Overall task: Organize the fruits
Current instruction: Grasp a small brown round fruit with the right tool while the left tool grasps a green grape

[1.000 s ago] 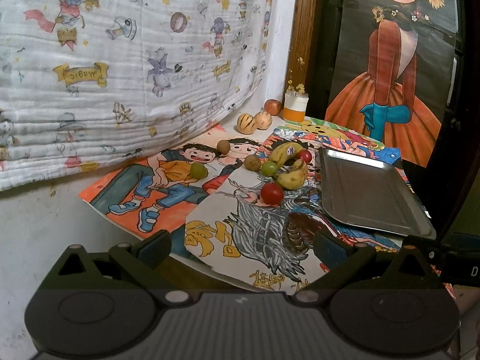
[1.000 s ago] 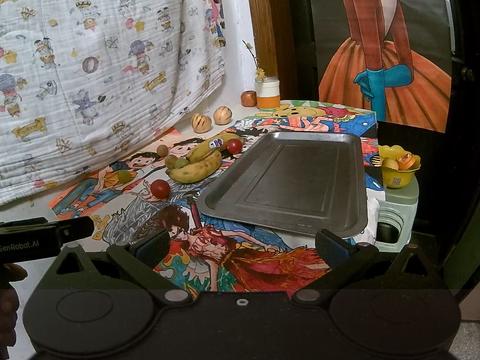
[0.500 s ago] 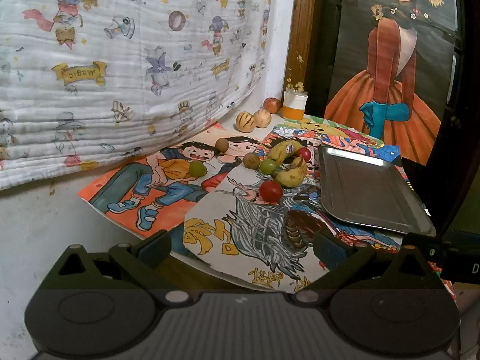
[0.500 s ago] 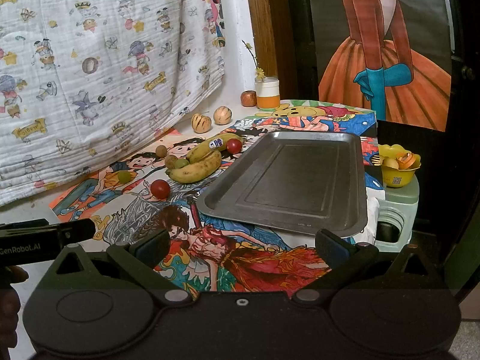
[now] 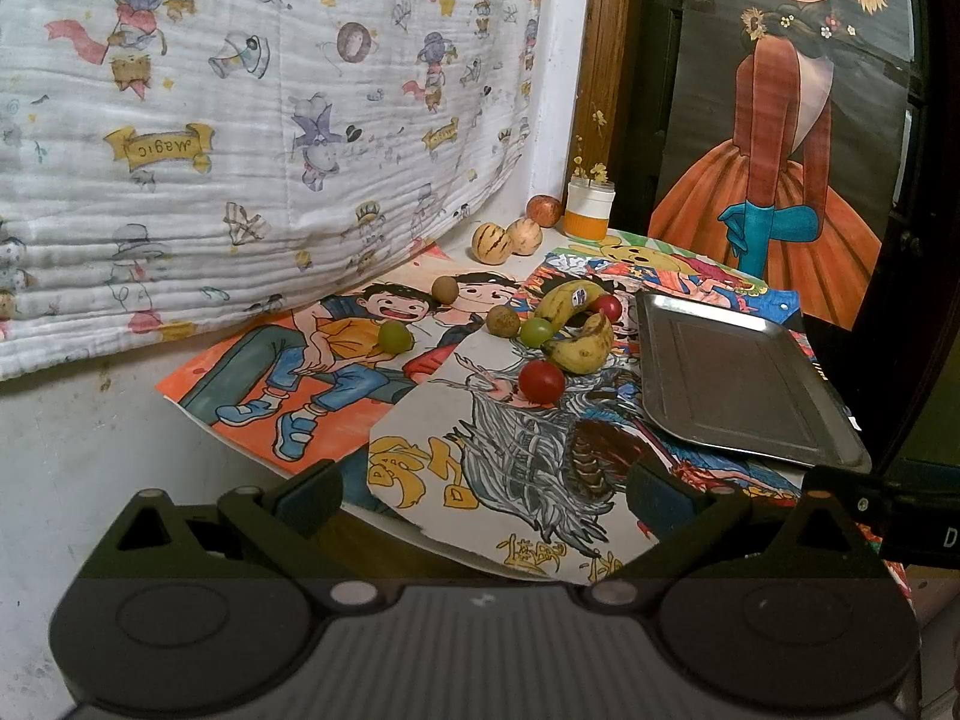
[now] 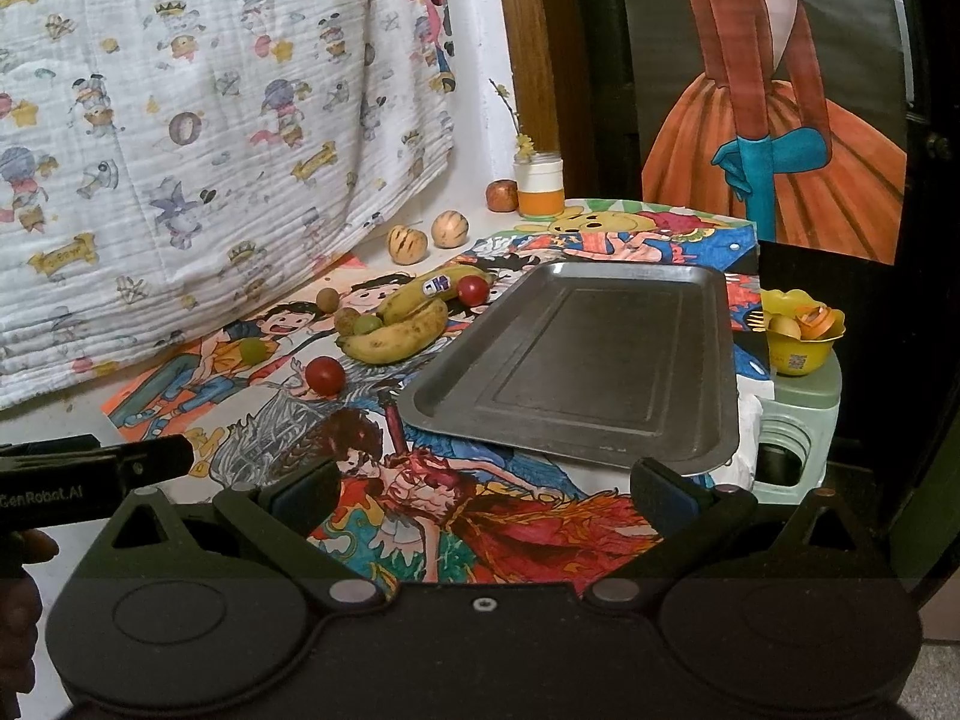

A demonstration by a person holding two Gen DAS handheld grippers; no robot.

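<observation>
Both hand-held grippers, left (image 5: pixel 483 483) and right (image 6: pixel 483 480), gape empty; round red tomato (image 5: pixel 541 381) lies ahead, nearer left, empty grey metal tray (image 6: pixel 576 360) to its right.

Two bananas (image 5: pixel 576 324), two tomatoes (image 5: pixel 541 381), two green fruits (image 5: pixel 395 336), one tray (image 5: pixel 732 378).

A lived-in room of a home: a child's cartoon-print muslin blanket (image 5: pixel 252 120) hangs on the whitewashed wall, hand-coloured cartoon posters (image 5: pixel 336 372) cover the tabletop, a painted girl in an orange dress (image 6: pixel 774 138) decorates the dark door, beside a wooden door frame (image 6: pixel 534 48).
</observation>
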